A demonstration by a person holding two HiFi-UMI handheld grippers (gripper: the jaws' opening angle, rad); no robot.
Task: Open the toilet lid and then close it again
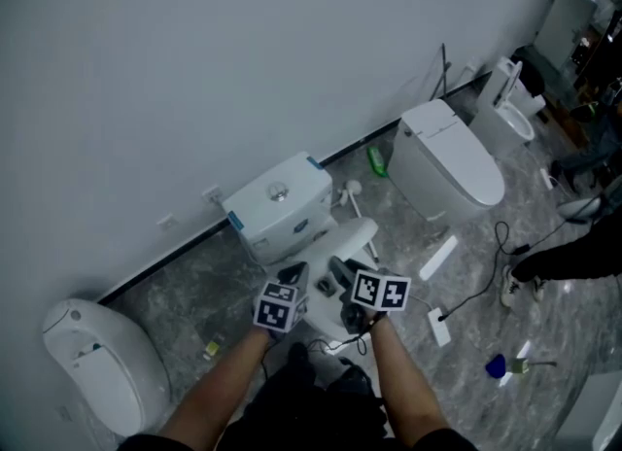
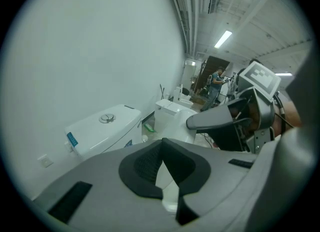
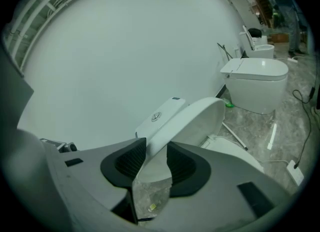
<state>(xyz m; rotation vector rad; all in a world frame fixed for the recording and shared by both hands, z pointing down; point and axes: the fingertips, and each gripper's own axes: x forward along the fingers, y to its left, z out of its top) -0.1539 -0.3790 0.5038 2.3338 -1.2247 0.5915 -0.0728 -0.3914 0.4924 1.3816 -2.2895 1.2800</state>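
The toilet lid [image 3: 195, 121] is held half-raised in front of the cistern [image 3: 162, 112], its rim clamped in the right tongs [image 3: 156, 148]. The left tongs [image 2: 162, 148] are closed on nothing. The swing is judged midway; next, steady guidance about the hinge is needed.

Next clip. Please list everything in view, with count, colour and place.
toilet: 1, white, centre, against the wall
toilet lid: 1, white, partly raised
other toilets: 3, white, lower left, right, far right
bottle: 1, green, floor by the wall
power strip: 1, white, floor right of the hands
blue item: 1, floor lower right, unidentifiable
bystander: 1, dark clothing, right edge
left gripper: 1, grey and black, jaws together, empty
right gripper: 1, same colours, closed on toilet lid's edge
forearms: 2, bare, bottom centre
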